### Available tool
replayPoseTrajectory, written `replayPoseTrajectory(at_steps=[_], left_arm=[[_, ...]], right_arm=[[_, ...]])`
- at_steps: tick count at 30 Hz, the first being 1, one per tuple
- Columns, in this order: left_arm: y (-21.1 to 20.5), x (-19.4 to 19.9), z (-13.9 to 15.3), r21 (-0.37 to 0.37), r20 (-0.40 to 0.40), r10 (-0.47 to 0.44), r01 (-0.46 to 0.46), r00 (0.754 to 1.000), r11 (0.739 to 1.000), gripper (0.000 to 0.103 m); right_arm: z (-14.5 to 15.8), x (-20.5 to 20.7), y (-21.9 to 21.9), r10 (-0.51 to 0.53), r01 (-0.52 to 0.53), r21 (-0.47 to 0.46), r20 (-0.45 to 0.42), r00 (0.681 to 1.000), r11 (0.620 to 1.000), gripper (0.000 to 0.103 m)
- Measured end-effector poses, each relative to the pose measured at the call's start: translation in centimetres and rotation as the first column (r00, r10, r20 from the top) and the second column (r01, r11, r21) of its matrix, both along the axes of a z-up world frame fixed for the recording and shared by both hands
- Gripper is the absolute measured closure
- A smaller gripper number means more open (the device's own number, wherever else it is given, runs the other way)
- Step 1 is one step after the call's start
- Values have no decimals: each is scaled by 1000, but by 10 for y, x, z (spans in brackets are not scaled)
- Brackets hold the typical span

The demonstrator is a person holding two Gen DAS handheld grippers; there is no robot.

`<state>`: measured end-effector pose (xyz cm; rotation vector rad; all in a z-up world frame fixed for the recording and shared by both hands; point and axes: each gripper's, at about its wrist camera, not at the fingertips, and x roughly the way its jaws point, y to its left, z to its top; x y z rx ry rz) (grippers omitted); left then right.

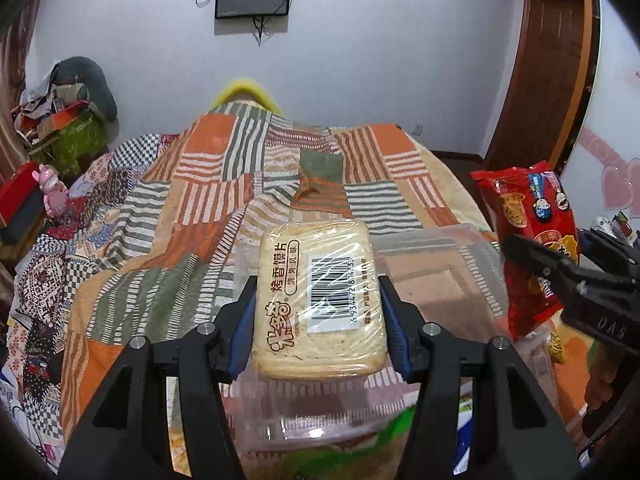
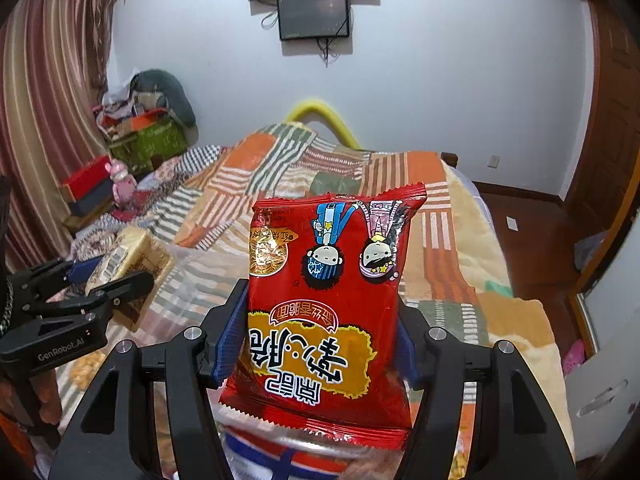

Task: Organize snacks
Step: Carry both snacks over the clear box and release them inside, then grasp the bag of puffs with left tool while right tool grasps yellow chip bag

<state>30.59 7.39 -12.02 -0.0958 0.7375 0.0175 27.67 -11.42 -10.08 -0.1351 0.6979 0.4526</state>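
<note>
My left gripper [image 1: 318,312] is shut on a pale yellow pack of baked bun slices [image 1: 320,296], wrapped in clear film with a barcode label. It holds the pack above a clear plastic box [image 1: 440,264] on the bed. My right gripper [image 2: 320,320] is shut on a red snack bag [image 2: 324,312] with cartoon faces, held upright and upside down. The red bag also shows at the right of the left wrist view [image 1: 528,236], and the bun pack at the left of the right wrist view [image 2: 128,260].
A patchwork quilt in orange, green and white [image 1: 224,208] covers the bed. Other snack packs lie under the grippers [image 2: 288,456]. Boxes and a pink toy [image 1: 52,192] stand at the left. A wooden door [image 1: 552,80] is at the right.
</note>
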Motion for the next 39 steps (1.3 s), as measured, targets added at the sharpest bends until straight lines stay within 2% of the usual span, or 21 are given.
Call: replayPoseTrajectory(at_steps=[7,12,15,19,29,34,39], left_arm=[[-5,18,-18,19,-83,-36,38,996,999,48],[-6,20,-20,27,-78,-40,42,996,999,47],[-8,20,-18,28,-82,-56,58,995,998,47],[-9,10,-10,50,-67,-55,58,996,997,47],[19,-33,12,53,-19,-17,18,1000,998,40],[43,-59,8,50,-46,16,-14,999,999,39],[55,-84,-5,53,-83,36,-32,996,998,39]], right_arm=[[-18,10,4,31,-35,-47,-81,996,998,44],[-23,17,6,43,-50,-46,-133,990,998,43],[-21,14,9,50,-57,-53,-126,991,997,42],[-14,8,6,58,-64,-49,-107,993,997,33],[12,-17,-26,39,-40,-23,-35,999,999,32],[18,-30,-50,2,-2,-27,-17,1000,1000,32],[10,-39,-77,-55,54,-40,-33,998,998,31]])
